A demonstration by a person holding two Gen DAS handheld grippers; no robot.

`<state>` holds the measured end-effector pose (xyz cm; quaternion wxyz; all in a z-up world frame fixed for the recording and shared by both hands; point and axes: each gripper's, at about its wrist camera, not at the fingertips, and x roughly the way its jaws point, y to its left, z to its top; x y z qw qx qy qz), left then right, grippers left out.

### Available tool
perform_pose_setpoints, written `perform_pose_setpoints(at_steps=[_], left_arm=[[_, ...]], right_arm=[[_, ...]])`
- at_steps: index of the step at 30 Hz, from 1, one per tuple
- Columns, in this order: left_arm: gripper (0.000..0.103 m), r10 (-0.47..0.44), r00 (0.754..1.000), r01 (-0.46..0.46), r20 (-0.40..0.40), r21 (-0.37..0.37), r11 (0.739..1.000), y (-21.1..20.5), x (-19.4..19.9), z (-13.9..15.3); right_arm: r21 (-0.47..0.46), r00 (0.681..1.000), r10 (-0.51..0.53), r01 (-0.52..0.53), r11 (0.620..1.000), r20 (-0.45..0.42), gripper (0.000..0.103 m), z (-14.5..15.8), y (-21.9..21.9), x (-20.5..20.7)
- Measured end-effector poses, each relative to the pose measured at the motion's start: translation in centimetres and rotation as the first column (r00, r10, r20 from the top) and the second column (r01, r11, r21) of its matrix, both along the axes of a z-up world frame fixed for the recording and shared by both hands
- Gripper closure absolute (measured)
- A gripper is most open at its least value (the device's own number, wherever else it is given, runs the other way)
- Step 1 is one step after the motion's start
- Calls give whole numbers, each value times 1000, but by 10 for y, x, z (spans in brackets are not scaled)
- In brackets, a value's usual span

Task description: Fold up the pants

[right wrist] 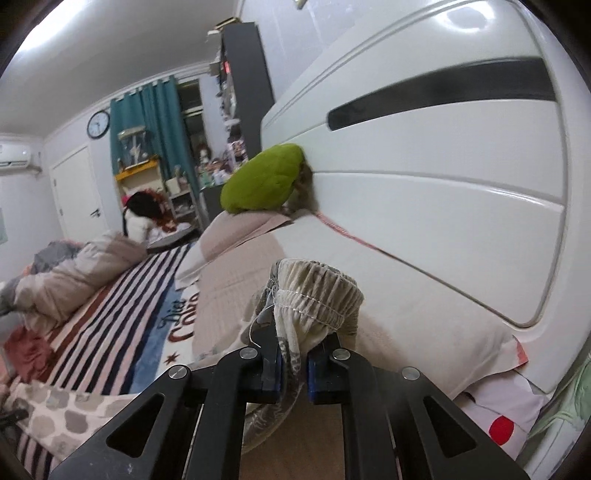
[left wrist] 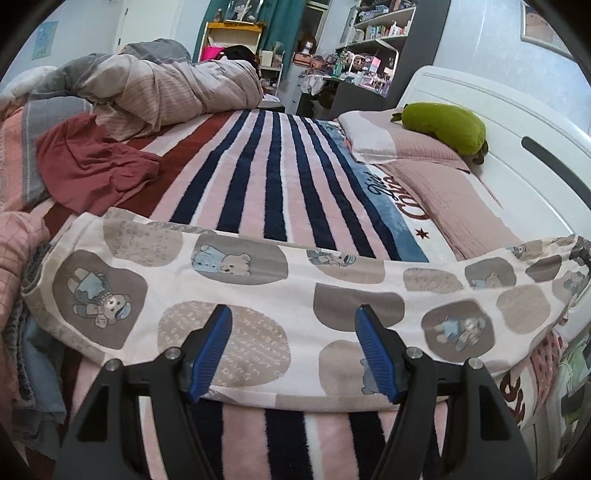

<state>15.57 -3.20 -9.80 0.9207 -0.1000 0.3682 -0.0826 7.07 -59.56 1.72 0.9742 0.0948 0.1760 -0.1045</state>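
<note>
The pants [left wrist: 258, 295], white with bear-print patches, lie stretched across the lower half of the left wrist frame, long axis running left to right over the striped blanket [left wrist: 266, 166]; the leg end sits at lower left, and the fabric rises toward the right edge where it lifts off the bed. In the right wrist view the gathered elastic waistband [right wrist: 317, 291] stands up in the middle of the frame, pointing toward the white headboard [right wrist: 443, 166], with the rest of the pants trailing off to the lower left. Around them: a crumpled red garment [left wrist: 92, 162] at middle left, a bunched duvet [left wrist: 155, 88] at upper left, pink pillows [left wrist: 424, 151] at right with a green plush [left wrist: 443, 127] resting on top against the headboard, and cluttered shelves [left wrist: 376, 33] at the upper right. The pillows lie just beyond the waistband end; the red garment sits close to the far edge of the leg end. The left tool [left wrist: 293, 347] hangs spread wide above the near edge of the pants at bottom centre, its blue pads [left wrist: 212, 354] apart with nothing between them. The right tool [right wrist: 293, 369], bottom centre, is pinched tight on the fabric just below the waistband, which is bunched between its fingers.
</note>
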Motion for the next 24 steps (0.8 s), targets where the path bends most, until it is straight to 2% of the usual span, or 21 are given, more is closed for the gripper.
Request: perform_pose_setpoints(at_steps=[3,7,13,19,24], left_arm=[[38,25,1000,-25,8,-6,1000,14,-4,2],[38,51,998,-51,26,-9,999,38,-14,6],[38,54,996,-52,68,-25,998,72,-35,12],[38,50,994,-46,98,-39,998,97,-57,15],[38,45,992,-41,119,-39,998,111,-71,14]], right_arm=[[16,998,62,-62,998,5,99,11,19,2],[-26,991,133,-132,991,3,99,27,60,13],[-46,956,289,-291,956,-41,99,42,145,43],[-38,882,450,-460,887,-141,99,20,247,93],[-4,789,553,-575,818,-268,99,-28,332,126]])
